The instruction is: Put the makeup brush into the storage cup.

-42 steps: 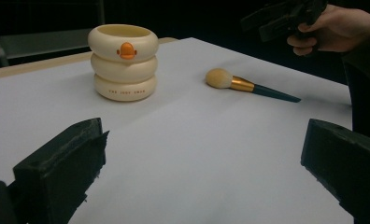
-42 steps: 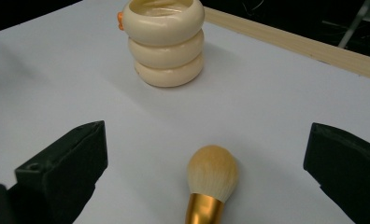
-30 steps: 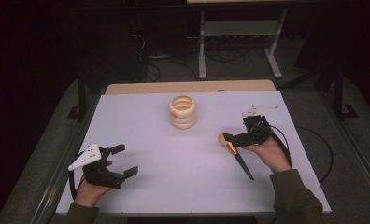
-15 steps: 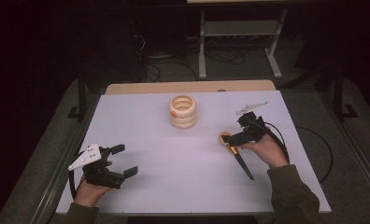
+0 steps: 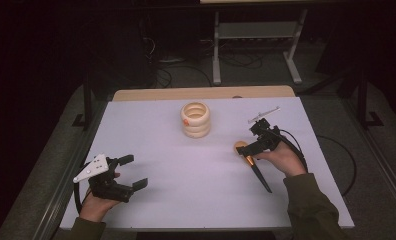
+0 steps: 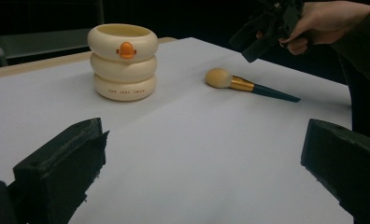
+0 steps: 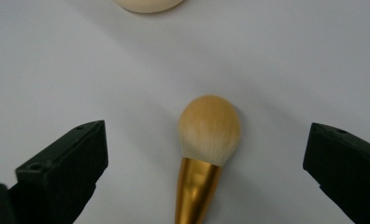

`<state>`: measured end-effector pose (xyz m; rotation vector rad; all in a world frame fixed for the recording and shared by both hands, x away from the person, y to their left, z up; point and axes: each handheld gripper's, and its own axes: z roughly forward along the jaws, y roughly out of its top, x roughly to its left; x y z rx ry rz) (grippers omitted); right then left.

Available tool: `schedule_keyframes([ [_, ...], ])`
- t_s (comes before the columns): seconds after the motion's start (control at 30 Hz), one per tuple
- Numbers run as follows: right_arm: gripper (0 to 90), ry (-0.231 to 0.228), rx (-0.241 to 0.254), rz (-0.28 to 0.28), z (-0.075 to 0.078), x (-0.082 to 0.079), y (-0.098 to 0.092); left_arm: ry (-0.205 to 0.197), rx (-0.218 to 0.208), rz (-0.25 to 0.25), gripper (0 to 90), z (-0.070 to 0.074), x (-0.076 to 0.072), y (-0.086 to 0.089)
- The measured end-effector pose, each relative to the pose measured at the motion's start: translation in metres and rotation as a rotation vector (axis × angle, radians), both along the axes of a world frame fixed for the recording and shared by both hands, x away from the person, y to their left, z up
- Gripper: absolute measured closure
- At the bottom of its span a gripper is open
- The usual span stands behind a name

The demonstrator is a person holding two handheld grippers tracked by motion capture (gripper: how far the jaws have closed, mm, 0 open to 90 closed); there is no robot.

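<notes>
Brush (image 7: 209, 130): I see it lying flat on the white table (image 5: 186, 200), right of centre, tan bristle head pointing toward the cup, gold collar behind it, dark handle running back toward me.
Right gripper (image 5: 252, 148): I hold it just above the brush head, jaws spread wide; in the right gripper view the head sits between them with a gap on each side, so nothing is gripped.
Cup (image 6: 122, 62): cream, three stacked rings with an orange duck bill, upright at the table's far middle, near the brush but apart from it.
Left gripper (image 5: 131, 172): low at the near left of the table, jaws wide apart and empty, well away from brush and cup.
</notes>
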<state>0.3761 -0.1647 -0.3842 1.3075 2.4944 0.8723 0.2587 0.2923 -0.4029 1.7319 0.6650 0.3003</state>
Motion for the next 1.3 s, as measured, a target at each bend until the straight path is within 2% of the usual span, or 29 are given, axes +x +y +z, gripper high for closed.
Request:
schedule_keyframes([
  [0.2, 3.4, 0.034, -0.020, -0.010, -0.002, 0.004, 0.000, 0.000, -0.004, 0.001, 0.0, 0.000, 0.000, 0.000],
  [0.23, 4.6, 0.055, -0.022, -0.018, -0.003, 0.005, 0.000, -0.002, 0.001, 0.000, 0.0, 0.000, 0.000, 0.000],
  [0.3, 5.2, 0.059, -0.022, -0.020, -0.004, 0.006, 0.000, 0.000, 0.001, 0.000, 0.0, 0.000, 0.000, 0.000],
  [0.33, 6.5, 0.082, -0.027, -0.022, -0.005, 0.007, 0.000, -0.002, 0.000, 0.000, 0.0, 0.000, 0.000, 0.000],
  [0.4, 6.9, 0.087, -0.029, -0.021, -0.006, 0.007, 0.000, 0.000, -0.006, 0.003, 0.0, 0.000, 0.000, 0.000],
  [0.7, 13.0, 0.167, -0.030, -0.053, -0.010, 0.008, 0.001, 0.000, -0.008, 0.004, 0.0, 0.000, 0.000, 0.000],
  [1.07, 18.5, 0.267, -0.085, -0.047, -0.019, 0.010, 0.004, 0.000, -0.008, 0.005, 0.0, 0.000, 0.000, 0.000],
  [1.3, 23.4, 0.296, -0.125, -0.046, -0.026, 0.010, 0.009, 0.001, -0.004, 0.005, 0.0, 0.000, 0.000, 0.000],
])
